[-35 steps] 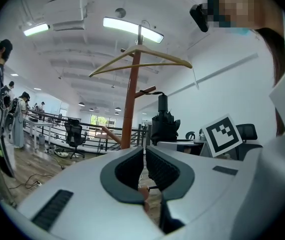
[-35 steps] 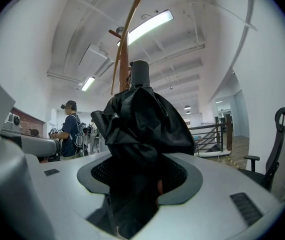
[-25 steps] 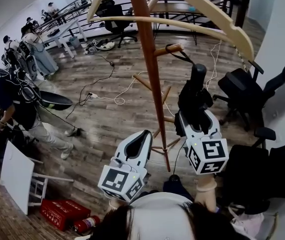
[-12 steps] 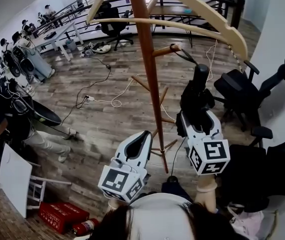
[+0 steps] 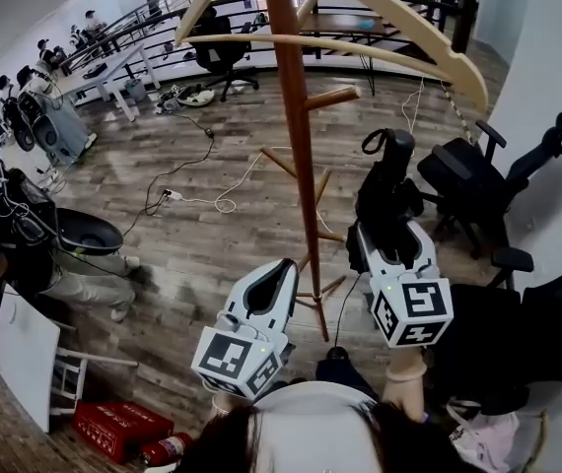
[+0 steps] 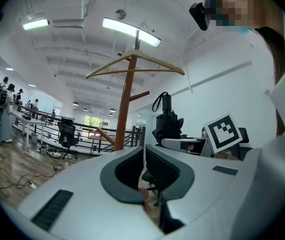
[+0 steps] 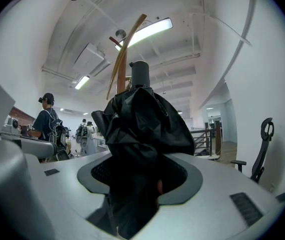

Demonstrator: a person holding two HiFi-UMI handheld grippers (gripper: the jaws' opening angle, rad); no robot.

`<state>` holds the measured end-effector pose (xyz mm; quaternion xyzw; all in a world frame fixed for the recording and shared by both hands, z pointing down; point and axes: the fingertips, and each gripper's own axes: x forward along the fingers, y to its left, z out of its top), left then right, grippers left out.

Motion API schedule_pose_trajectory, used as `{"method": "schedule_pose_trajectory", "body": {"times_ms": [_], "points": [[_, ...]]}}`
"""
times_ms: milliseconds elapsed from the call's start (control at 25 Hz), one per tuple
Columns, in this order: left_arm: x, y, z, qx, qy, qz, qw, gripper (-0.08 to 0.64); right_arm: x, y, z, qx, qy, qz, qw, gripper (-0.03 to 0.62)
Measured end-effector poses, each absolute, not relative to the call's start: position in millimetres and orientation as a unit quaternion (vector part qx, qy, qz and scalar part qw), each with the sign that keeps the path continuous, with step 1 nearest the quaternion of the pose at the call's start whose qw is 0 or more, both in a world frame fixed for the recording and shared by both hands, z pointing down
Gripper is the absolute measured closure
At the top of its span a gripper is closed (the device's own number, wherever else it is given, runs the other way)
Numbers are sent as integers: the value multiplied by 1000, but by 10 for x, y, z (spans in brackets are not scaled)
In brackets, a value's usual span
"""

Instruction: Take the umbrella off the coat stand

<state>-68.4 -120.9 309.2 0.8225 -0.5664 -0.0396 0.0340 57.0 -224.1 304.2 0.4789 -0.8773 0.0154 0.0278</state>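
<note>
Left of the wooden coat stand (image 5: 295, 136), we hold our left tool (image 5: 285, 266) with its jaws drawn together and nothing between them. A bare peg (image 5: 332, 97) juts from the stand's right side. Right of the stand, our right tool (image 5: 386, 225) is clamped on the folded black umbrella (image 5: 387, 180). The umbrella stands upright, and its strap loop (image 5: 373, 142) sits clear of that peg.

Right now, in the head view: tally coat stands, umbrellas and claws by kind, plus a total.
coat stand: 1
umbrella: 1 (black, folded, gripped by the right claw)
claws: 2 (the right claw plus the left claw, which holds nothing)
total: 4
</note>
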Motion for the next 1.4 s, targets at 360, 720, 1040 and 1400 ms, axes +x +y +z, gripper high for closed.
{"method": "schedule_pose_trajectory", "body": {"times_ms": [360,720,1040,1400], "points": [[-715,-1081,3087,827,-559,-46,37,549,568,-2077,3045,488,-872,15,33,341],[-713,-963,3117,832,-551,-49,41,549,611,-1913,3065,499,-866,13,37,341],[-774,-772,3109,838,-542,-51,41,549,574,-1695,3046,510,-860,12,38,341],[-893,-584,3140,844,-532,-51,44,549,485,-1456,3087,520,-853,13,39,341]]}}
